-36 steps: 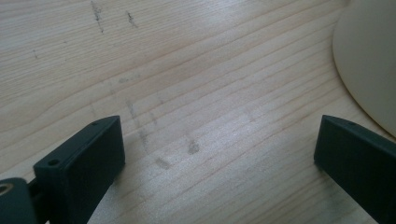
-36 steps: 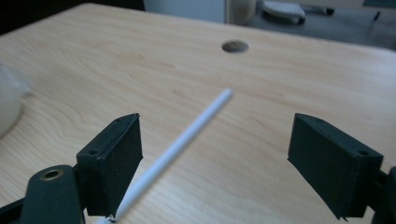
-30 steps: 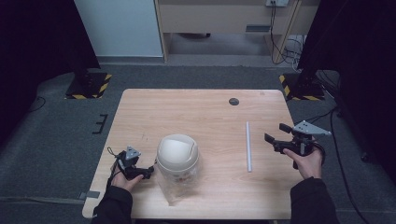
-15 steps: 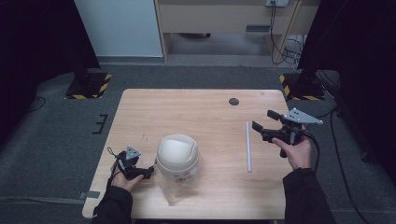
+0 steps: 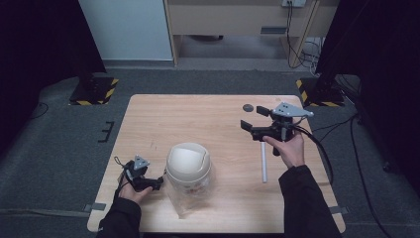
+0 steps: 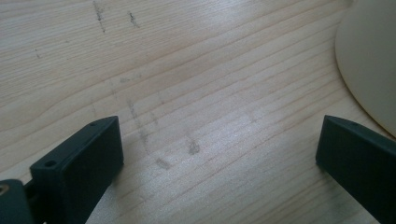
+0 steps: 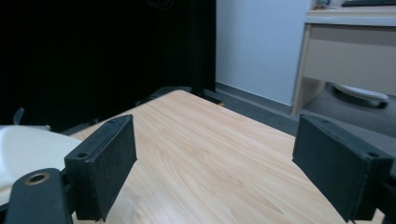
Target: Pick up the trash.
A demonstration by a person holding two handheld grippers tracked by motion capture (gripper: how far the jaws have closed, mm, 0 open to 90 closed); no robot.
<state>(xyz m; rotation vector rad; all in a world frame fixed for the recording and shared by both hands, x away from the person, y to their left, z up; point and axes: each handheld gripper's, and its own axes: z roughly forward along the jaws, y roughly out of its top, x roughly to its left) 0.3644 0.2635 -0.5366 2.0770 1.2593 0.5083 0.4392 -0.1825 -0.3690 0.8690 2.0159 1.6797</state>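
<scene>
High view: wooden desk (image 5: 198,119) bearing a clear bin (image 5: 188,186) with a cream domed lid (image 5: 188,161) near the front edge, a white rod (image 5: 264,163) lying at the right, and a small dark disc (image 5: 247,107) near the far edge. Left tongs (image 5: 157,184) rest low on the desk just left of the bin, jaws wide apart and empty, the lid's edge beside one jaw in the left gripper view. Right tongs (image 5: 253,118) held above the desk over the rod's far end, jaws spread wide, gripping nothing.

Domed bin (image 5: 188,163) near the table's (image 5: 198,119) front edge, rod (image 5: 264,163) well right, small disc (image 5: 247,107) far behind.
</scene>
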